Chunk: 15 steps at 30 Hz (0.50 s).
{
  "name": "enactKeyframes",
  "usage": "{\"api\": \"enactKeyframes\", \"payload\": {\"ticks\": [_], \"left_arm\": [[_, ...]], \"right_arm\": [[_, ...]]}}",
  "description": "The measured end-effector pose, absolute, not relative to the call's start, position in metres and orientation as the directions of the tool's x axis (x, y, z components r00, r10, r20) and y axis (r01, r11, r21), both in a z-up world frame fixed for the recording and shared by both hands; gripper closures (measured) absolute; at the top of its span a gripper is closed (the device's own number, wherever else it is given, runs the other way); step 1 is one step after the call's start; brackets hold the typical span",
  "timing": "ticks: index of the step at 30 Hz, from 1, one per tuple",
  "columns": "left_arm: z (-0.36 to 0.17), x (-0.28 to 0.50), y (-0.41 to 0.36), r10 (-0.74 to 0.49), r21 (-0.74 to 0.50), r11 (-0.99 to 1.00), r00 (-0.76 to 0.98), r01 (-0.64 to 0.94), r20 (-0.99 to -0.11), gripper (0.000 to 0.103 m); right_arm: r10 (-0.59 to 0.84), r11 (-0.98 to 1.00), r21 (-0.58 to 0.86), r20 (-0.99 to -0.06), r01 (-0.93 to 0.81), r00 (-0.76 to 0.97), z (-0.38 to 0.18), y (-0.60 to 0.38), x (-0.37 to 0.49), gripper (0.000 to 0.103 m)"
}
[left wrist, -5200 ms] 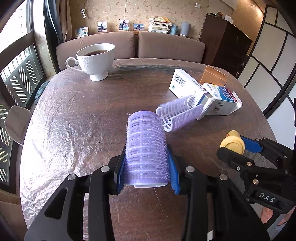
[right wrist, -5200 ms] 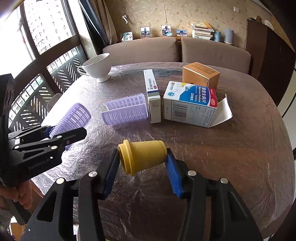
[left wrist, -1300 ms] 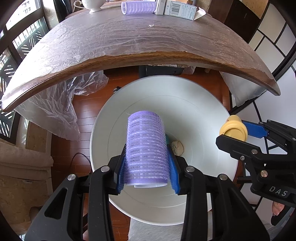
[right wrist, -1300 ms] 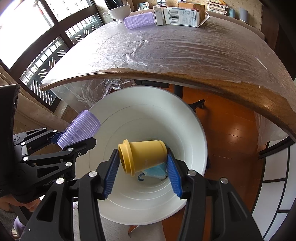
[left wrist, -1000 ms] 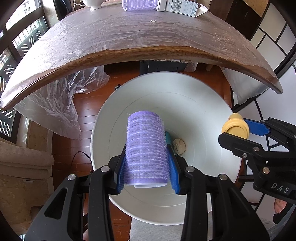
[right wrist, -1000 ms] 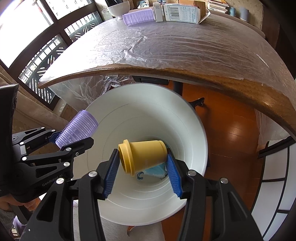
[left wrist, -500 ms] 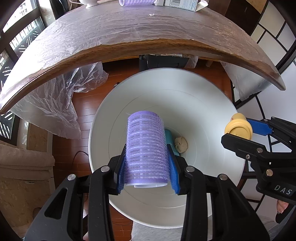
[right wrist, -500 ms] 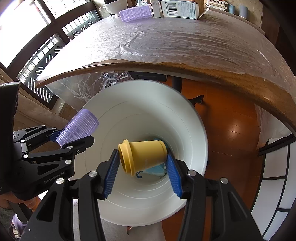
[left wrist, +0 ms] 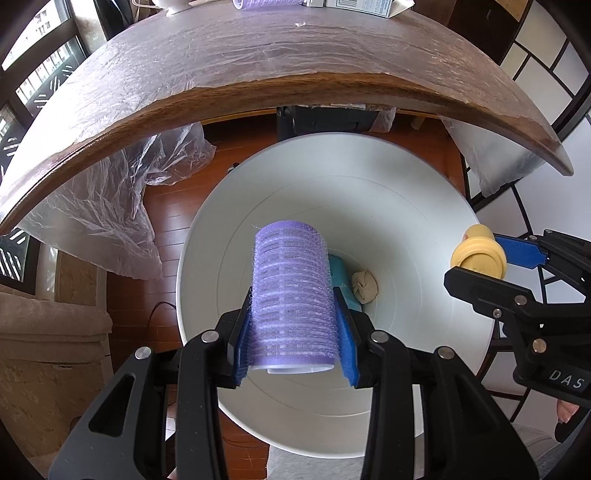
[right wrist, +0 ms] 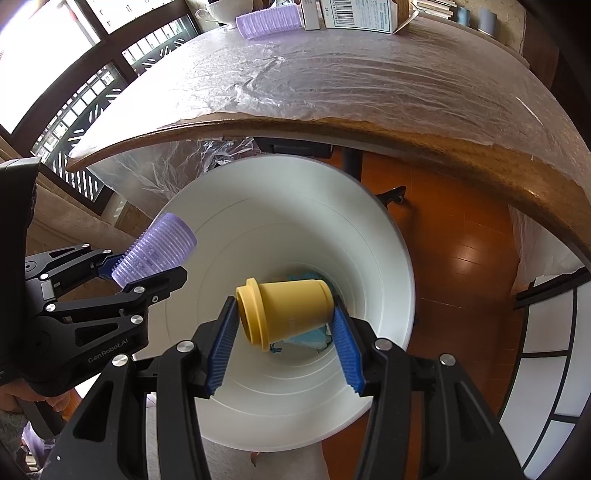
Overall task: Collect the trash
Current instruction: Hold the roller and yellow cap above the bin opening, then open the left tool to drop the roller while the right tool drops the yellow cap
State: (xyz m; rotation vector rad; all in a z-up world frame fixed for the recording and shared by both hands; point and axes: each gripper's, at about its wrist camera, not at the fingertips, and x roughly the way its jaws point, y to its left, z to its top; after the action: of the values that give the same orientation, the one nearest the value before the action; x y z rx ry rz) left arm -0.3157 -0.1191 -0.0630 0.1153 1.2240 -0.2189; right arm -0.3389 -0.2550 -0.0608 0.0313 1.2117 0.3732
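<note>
- Directly above the mouth of the white bin (left wrist: 207, 229), the purple hair roller (left wrist: 291, 295) sits clamped between the blue pads of the left hand-held gripper (left wrist: 293, 328), its long axis running forward along the fingers and pointing down into the bin.
- Beside it, the right hand-held gripper (right wrist: 284, 332) is closed on a yellow cap-like cup (right wrist: 286, 310), which lies crosswise between the pads with its flanged rim toward the left pad; it too hangs over the bin's opening.
- Both pieces have the bin straight below them, so I judge that the coming move is simply to let the jaws part; the roller looks more central over the opening, while the yellow cup, seen from the left wrist (left wrist: 480, 254), lies closer to the bin's right rim.
- At the bottom of the bin lie a teal scrap (left wrist: 341, 280) and a beige crumpled wad (left wrist: 365, 286), both partly hidden behind the held items.
- Beyond the bin, the counter (right wrist: 332, 74) under its clear plastic sheet carries another purple roller (right wrist: 271, 20), two cartons (right wrist: 360, 13) and a white teacup (right wrist: 229, 7), all cut off by the top edge of the view.
- How deep the bin goes is hard to judge through the fisheye.
</note>
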Motion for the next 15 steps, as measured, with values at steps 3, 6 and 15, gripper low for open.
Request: {"api": "enactKeyframes", "payload": {"ticks": [3, 6, 15], "left_arm": [[-0.061, -0.316, -0.119, -0.140, -0.062, 0.969, 0.330, 0.238, -0.933, 0.062], [-0.057, -0.316, -0.113, -0.116, -0.046, 0.980, 0.368, 0.194, -0.923, 0.024], [0.004, -0.327, -0.105, -0.176, -0.065, 0.972, 0.518, 0.224, -0.837, 0.016]], "right_arm": [[0.304, 0.937, 0.227, -0.905, -0.266, 0.298, -0.061, -0.256, -0.340, 0.053], [0.313, 0.938, 0.235, -0.890, -0.254, 0.333, -0.053, -0.261, -0.343, 0.029], [0.294, 0.955, 0.218, -0.780, -0.200, 0.553, 0.017, -0.289, -0.343, 0.010]]}}
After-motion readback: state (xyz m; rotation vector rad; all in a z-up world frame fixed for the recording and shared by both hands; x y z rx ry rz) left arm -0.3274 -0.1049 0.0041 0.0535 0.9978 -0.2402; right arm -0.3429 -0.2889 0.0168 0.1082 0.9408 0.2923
